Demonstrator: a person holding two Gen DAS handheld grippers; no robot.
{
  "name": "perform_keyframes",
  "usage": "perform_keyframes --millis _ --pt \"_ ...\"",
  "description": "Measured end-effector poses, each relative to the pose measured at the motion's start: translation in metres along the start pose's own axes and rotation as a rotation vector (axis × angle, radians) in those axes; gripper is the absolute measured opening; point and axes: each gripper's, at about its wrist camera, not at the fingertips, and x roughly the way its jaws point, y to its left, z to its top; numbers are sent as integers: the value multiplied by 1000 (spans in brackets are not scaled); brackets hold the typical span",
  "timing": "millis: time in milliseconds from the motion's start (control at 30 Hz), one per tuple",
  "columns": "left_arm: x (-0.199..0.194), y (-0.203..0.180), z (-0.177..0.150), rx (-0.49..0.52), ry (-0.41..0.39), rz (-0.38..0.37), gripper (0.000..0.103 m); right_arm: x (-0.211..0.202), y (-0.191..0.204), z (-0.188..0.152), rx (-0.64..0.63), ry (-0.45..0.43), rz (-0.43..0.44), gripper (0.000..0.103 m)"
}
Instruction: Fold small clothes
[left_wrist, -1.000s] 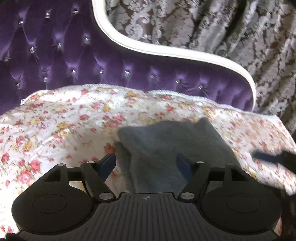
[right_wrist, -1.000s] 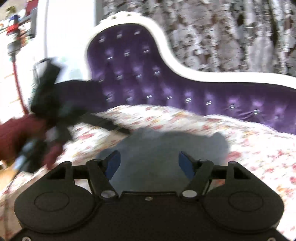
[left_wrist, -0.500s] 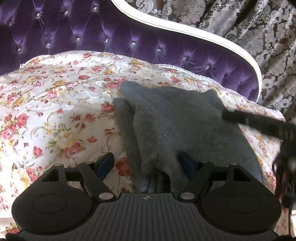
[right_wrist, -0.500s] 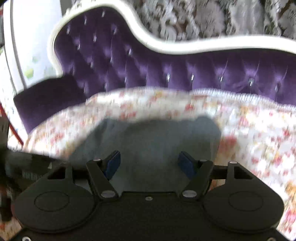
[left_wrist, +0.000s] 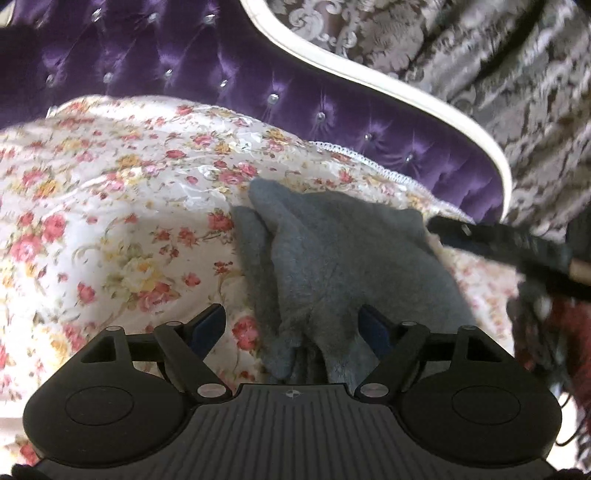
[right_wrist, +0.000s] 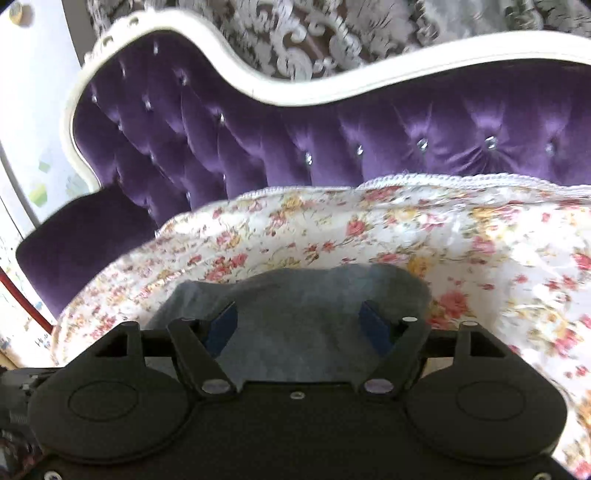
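A small grey fleece garment lies rumpled on the floral sheet, with a fold along its left side. My left gripper is open just above its bunched near edge, which sits between the blue pads without being pressed. The right gripper's dark finger reaches in at the garment's far right corner. In the right wrist view the garment spreads flat under my right gripper. Its jaws are opening, and the cloth lies below them, not pinched.
The sheet covers the seat of a purple tufted sofa with a white curved frame. Patterned grey curtains hang behind it. A dark red sleeve shows at the right edge. The sofa's purple arm stands at the left.
My left gripper sank closer to the garment, whose near edge now lies between its fingers. The right gripper swung across the sofa, losing sight of the other gripper, and now reaches the garment's right corner.
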Motion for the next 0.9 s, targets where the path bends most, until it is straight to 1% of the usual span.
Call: perform_keyframes --millis 133,167,233,300,367,433,467,533,600,667,767,833,867,900 --pt "-1 6 -6 -48 72 -64 78 -16 -24 -12 83 8 35 80" --pt "-1 7 -8 -68 88 -89 78 -18 -30 -16 112 16 47 82" --pt "2 8 -12 -100 116 -131 78 -22 -41 -23 163 25 73 82" --pt "9 5 -15 -109 137 -140 79 -19 -51 -30 218 39 106 82" --pt "14 0 -15 -79 130 -129 80 -14 -56 -36 253 53 132 82" --pt "18 -5 -12 -59 131 -129 84 -8 -61 -40 281 74 166 83" --pt "21 -7 -10 -58 136 -137 85 -5 -62 -42 295 71 186 83" --pt "25 -9 -8 -60 143 -147 91 -1 -66 -42 336 54 228 85" --pt "30 -12 -6 -57 149 -155 93 5 -68 -41 372 44 265 85" --pt "34 -14 -5 -57 148 -173 95 10 -65 -40 365 45 275 86" --pt "38 -18 -4 -78 141 -196 95 18 -58 -36 335 56 295 90" --pt "41 -19 -4 -99 143 -225 95 22 -55 -34 331 59 304 92" --pt "43 -19 -4 -104 145 -236 95 23 -54 -34 332 58 304 92" --pt "43 -20 -4 -99 145 -232 91 24 -54 -34 334 55 302 92"
